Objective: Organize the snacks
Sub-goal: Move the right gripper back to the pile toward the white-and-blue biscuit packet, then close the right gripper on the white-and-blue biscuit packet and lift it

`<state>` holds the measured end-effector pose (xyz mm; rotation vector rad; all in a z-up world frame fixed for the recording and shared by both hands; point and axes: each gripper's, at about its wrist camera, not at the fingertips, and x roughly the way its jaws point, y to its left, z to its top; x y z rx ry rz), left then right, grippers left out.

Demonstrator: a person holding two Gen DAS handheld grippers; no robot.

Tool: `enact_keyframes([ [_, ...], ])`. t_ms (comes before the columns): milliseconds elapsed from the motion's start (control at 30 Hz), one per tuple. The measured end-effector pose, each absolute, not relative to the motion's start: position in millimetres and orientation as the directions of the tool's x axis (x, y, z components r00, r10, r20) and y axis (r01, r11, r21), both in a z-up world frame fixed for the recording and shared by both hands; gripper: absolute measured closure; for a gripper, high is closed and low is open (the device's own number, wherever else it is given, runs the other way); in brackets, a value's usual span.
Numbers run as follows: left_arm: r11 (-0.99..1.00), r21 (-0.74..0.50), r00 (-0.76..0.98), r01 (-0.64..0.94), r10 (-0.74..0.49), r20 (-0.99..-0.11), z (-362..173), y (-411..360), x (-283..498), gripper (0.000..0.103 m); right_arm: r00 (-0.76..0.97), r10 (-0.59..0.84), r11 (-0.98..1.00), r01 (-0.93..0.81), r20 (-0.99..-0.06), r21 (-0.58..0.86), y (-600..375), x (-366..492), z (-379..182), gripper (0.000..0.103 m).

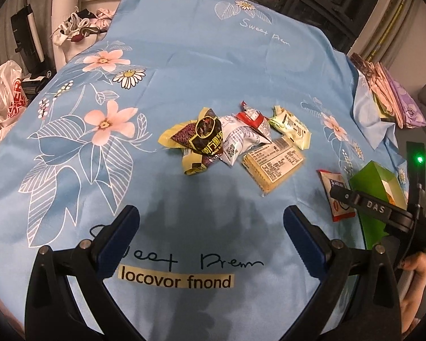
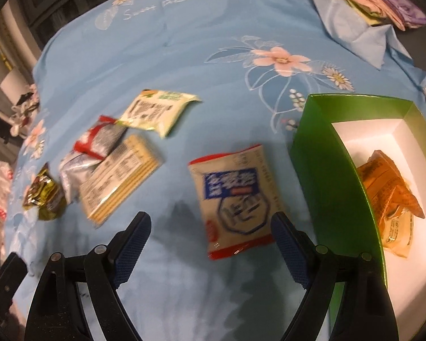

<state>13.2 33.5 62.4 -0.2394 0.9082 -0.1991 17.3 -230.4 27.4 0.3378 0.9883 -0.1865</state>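
Several snack packets lie in a heap on a blue flowered sheet (image 1: 213, 65). The heap holds a dark purple and yellow packet (image 1: 197, 139), a cracker pack (image 1: 272, 164), a red and white packet (image 1: 251, 119) and a pale green one (image 1: 291, 128). A white packet with red edges and blue print (image 2: 237, 199) lies apart, just ahead of my right gripper (image 2: 211, 224), which stands open with its right finger beside the packet's corner. A green box (image 2: 326, 170) to its right holds an orange packet (image 2: 389, 199). My left gripper (image 1: 211, 218) is open over bare sheet, short of the heap.
Folded pink and purple cloths (image 1: 389, 91) lie at the sheet's far right edge. A plastic bag (image 1: 5, 102) and clutter (image 1: 76, 25) sit beyond the left edge. The right gripper's body (image 1: 383, 210) and a hand (image 1: 414, 267) show at the left wrist view's right side.
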Motion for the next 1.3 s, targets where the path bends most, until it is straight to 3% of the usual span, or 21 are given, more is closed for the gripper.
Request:
enact_keyframes([
  [567, 0.955, -0.285, 0.579, 0.086, -0.281, -0.766, 58, 26, 13, 0.001, 0.487, 0.020, 0.932, 0.307, -0.873, 0.193, -245, 41, 9, 0.017],
  [600, 0.955, -0.285, 0.578, 0.085, -0.280, -0.767, 58, 26, 13, 0.001, 0.489, 0.013, 0.933, 0.307, -0.872, 0.186, -245, 40, 9, 0.018],
  [667, 0.955, -0.285, 0.577, 0.084, -0.280, -0.768, 58, 26, 13, 0.001, 0.484, -0.021, 0.936, 0.317, -0.875, 0.152, -244, 38, 9, 0.035],
  [700, 0.955, -0.286, 0.576, 0.084, -0.280, -0.767, 58, 26, 13, 0.001, 0.485, -0.031, 0.938, 0.316, -0.874, 0.142, -242, 37, 10, 0.035],
  [867, 0.954, -0.289, 0.578, 0.077, -0.279, -0.767, 58, 28, 14, 0.001, 0.505, 0.023, 0.945, 0.270, -0.863, 0.183, -225, 28, 16, 0.035],
  [1033, 0.954, -0.295, 0.581, 0.058, -0.272, -0.767, 58, 34, 15, 0.001, 0.510, 0.183, 0.953, 0.117, -0.841, 0.279, -182, 15, 24, 0.035],
  [1300, 0.952, -0.301, 0.593, -0.058, -0.209, -0.777, 56, 64, 20, 0.001, 0.417, 0.319, 0.940, -0.029, -0.851, 0.339, -124, 16, 14, 0.035],
])
